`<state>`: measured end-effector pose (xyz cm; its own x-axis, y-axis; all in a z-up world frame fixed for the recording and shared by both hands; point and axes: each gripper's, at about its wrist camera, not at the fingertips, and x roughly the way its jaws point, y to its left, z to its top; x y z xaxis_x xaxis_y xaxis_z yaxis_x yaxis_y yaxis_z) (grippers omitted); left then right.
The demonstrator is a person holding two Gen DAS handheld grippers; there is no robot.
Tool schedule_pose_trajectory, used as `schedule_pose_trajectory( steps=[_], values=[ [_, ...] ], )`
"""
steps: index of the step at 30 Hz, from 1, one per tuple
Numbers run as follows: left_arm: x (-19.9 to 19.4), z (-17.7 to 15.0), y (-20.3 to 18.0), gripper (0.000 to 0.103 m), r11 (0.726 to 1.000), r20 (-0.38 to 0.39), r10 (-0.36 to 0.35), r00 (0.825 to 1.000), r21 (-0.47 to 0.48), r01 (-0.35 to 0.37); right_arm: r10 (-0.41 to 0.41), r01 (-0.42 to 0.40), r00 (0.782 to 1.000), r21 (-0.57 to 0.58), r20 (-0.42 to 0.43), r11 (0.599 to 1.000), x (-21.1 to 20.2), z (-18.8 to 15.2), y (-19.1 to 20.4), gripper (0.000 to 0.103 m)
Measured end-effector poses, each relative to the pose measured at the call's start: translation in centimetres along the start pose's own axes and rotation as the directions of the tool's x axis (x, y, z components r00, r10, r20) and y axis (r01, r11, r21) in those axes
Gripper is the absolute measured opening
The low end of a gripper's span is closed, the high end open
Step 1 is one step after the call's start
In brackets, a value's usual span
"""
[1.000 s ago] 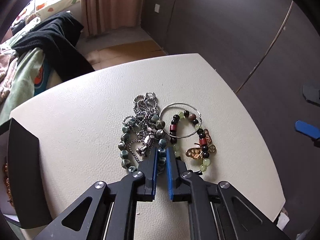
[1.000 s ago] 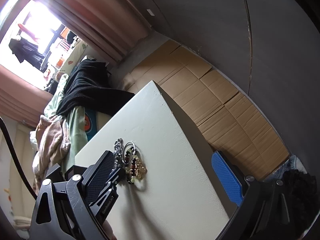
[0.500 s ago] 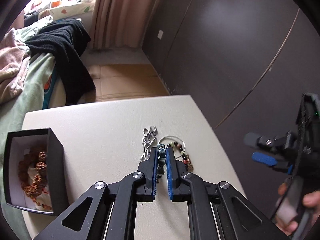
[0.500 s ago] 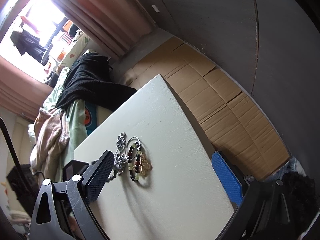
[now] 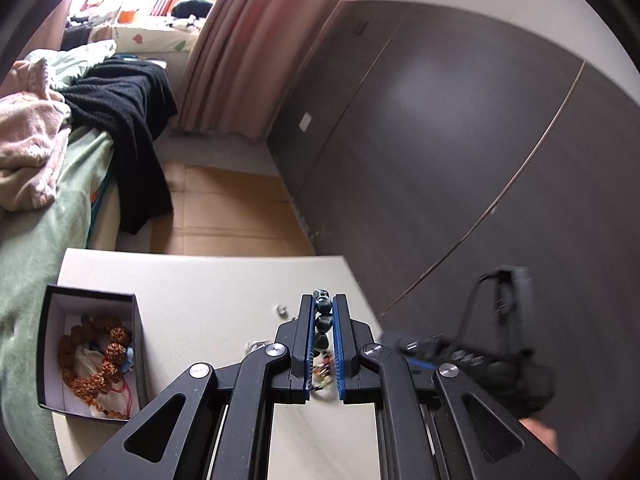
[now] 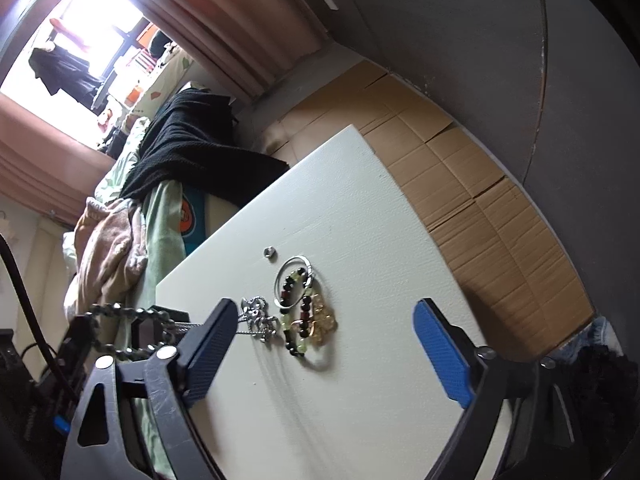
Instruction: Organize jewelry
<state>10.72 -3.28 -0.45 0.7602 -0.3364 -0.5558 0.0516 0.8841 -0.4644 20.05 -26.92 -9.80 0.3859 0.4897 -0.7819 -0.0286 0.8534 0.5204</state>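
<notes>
left hand-held gripper (image 5: 323, 320) clamped (beads between fingers), right hand-held gripper (image 6: 324, 344) spread wide

Dark wood wall panels (image 5: 440, 140), pink curtains (image 5: 248, 40), a bright window (image 6: 96, 40), cardboard-covered floor (image 6: 460, 184).

The left wrist view looks forward and down along the left tool (image 5: 323, 320), raised above the counter (image 5: 208, 288), toward the dark wardrobe wall (image 5: 460, 152). The right wrist view sits low and tilted beside the counter (image 6: 360, 216), facing the window (image 6: 92, 20) at upper left of the frame. Both views share the counter, the bed (image 5: 36, 240) and the curtain (image 5: 256, 40).
</notes>
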Motion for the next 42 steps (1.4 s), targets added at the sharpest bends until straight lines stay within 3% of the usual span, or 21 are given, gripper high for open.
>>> schedule_pose_trajectory(
  steps=[10,18,23,28,35,36,38,40,42],
  values=[
    [-2.9,1.6,0.9,0.008,1.0,0.079,-0.01,0.997,-0.027,0.012,0.079,-0.081,0.994,-0.03,-0.075,0.996,2.6,-1.1,2.7,0.086],
    [-4.6,2.0,2.3,0.008,0.998,0.12,0.017,0.993,-0.056,-0.01,0.079,-0.099,0.985,-0.123,-0.153,0.987,5.7,-2.7,5.9,0.067],
    [-4.9,1.6,3.6,0.008,0.996,0.118,0.04,0.992,-0.087,-0.03,0.029,-0.066,0.981,-0.188,-0.191,0.98,8.4,-3.5,7.5,0.056],
    [-5.5,1.6,4.5,0.008,0.994,0.123,0.049,0.991,-0.099,-0.036,-0.04,-0.011,0.976,-0.235,-0.212,0.972,10.6,-4.0,8.4,0.056],
    [-6.1,1.6,5.3,0.008,0.993,0.131,0.051,0.99,-0.116,-0.036,-0.169,0.111,0.979,-0.404,-0.112,0.908,11.2,-5.4,11.2,0.056],
    [-6.2,1.7,5.4,0.008,0.993,0.131,0.052,0.99,-0.117,-0.037,-0.182,0.125,0.978,-0.424,-0.098,0.897,11.2,-5.5,11.4,0.054],
    [-6.3,1.7,5.5,0.008,0.992,0.132,0.056,0.99,-0.118,-0.04,-0.223,0.171,0.973,-0.487,-0.05,0.856,11.5,-5.9,12.1,0.026],
    [-6.8,1.7,5.8,0.008,0.991,0.144,0.062,0.988,-0.125,-0.044,-0.211,0.159,0.976,-0.494,-0.052,0.855,11.5,-5.7,12.2,0.022],
    [-7.5,1.9,6.1,0.008,0.991,0.161,0.065,0.985,-0.129,-0.044,-0.177,0.121,0.981,-0.454,-0.082,0.883,11.0,-5.0,11.4,0.021]
  ],
)
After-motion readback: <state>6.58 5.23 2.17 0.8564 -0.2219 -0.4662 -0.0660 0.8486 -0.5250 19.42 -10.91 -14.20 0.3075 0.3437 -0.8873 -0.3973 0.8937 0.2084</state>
